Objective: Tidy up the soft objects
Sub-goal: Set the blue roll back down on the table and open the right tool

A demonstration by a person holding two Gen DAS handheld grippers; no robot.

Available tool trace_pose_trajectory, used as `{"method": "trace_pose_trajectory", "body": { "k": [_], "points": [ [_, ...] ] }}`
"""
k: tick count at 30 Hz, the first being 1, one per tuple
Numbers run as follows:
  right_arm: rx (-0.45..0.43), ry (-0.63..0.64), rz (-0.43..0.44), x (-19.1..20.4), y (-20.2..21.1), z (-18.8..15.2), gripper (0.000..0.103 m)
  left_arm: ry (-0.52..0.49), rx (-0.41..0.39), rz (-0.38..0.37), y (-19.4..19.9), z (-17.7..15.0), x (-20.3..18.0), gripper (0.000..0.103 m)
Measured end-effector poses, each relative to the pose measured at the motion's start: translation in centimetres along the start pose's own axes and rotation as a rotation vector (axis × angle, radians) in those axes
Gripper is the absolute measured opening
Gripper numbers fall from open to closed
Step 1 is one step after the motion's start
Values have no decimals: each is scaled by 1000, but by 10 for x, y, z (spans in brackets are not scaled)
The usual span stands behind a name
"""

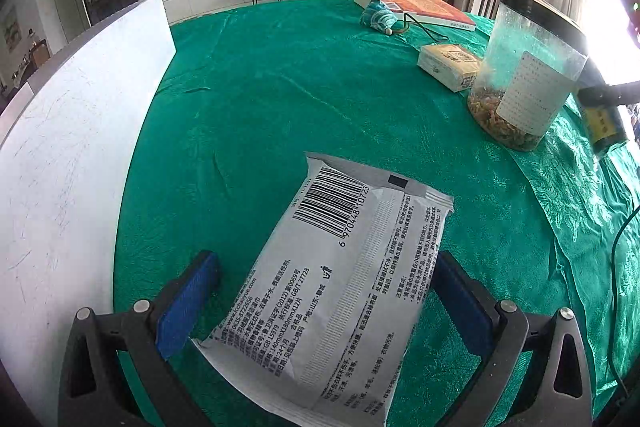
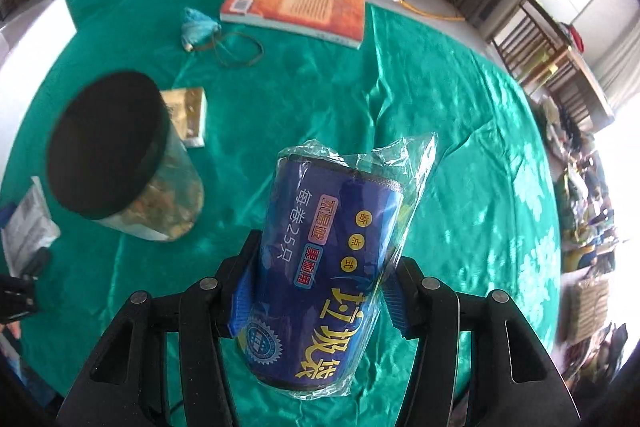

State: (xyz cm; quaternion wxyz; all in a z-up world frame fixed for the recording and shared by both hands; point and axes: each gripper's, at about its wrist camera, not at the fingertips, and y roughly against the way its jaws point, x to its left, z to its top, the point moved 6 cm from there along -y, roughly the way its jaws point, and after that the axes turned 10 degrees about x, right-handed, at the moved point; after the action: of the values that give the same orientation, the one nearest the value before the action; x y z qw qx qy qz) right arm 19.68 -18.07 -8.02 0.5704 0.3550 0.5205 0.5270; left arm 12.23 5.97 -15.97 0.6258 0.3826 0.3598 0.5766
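Observation:
A grey-white soft packet of wipes (image 1: 340, 287) with a barcode lies on the green tablecloth between the blue pads of my left gripper (image 1: 324, 275). The jaws stand wide apart, and the pads do not press the packet. The packet also shows at the left edge of the right wrist view (image 2: 28, 227). My right gripper (image 2: 320, 287) is shut on a blue roll of bin bags (image 2: 324, 267) in clear plastic wrap and holds it above the table.
A clear jar with a black lid (image 1: 524, 75) (image 2: 120, 155) stands on the table, with a small tissue pack (image 1: 448, 65) (image 2: 188, 115) beside it. A teal folded umbrella (image 1: 378, 15) (image 2: 198, 27) and an orange book (image 1: 420, 5) (image 2: 296, 5) lie further off. A white board (image 1: 72, 155) stands on the left.

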Motion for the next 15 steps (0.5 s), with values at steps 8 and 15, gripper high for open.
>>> {"method": "trace_pose_trajectory", "body": {
  "k": [8, 15],
  "points": [
    [-259, -242, 175, -24, -8, -13, 73, 0, 0, 0, 0, 0, 0, 103],
    [-423, -398, 141, -29, 8, -95, 81, 0, 0, 1, 0, 0, 0, 103]
  ]
}}
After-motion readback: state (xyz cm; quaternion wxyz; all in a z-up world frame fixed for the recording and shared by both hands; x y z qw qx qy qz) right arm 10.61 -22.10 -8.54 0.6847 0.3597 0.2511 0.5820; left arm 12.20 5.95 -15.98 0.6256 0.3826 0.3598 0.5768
